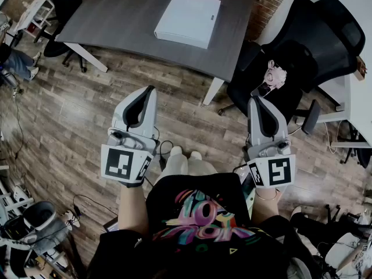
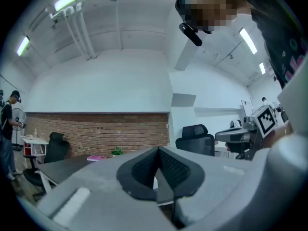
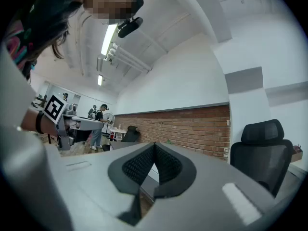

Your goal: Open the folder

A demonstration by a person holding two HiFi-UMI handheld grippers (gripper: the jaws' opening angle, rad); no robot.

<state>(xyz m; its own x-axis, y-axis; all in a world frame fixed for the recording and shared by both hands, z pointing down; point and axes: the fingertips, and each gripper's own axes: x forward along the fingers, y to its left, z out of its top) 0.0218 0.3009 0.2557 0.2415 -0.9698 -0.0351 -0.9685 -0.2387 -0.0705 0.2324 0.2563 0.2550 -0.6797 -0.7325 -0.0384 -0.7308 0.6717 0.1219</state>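
A white folder (image 1: 188, 19) lies closed and flat on the dark grey table (image 1: 128, 22) at the top of the head view. Both grippers are held level over the wooden floor, well short of the table. My left gripper (image 1: 150, 89) is shut with nothing between its jaws, and its tip points toward the table's near edge. My right gripper (image 1: 254, 100) is also shut and empty, beside the table's white leg (image 1: 213, 90). In the left gripper view the black pads (image 2: 168, 170) meet at the tip (image 2: 158, 149). The right gripper view shows its pads (image 3: 168, 167) pressed together (image 3: 154, 144).
A black office chair (image 1: 290, 63) with a pink object (image 1: 273, 74) on its seat stands right of the table, close to my right gripper. Another black chair (image 1: 61, 4) sits at the table's far left. Cables (image 1: 165, 150) trail on the floor below. A brick wall (image 2: 96, 134) runs behind the table.
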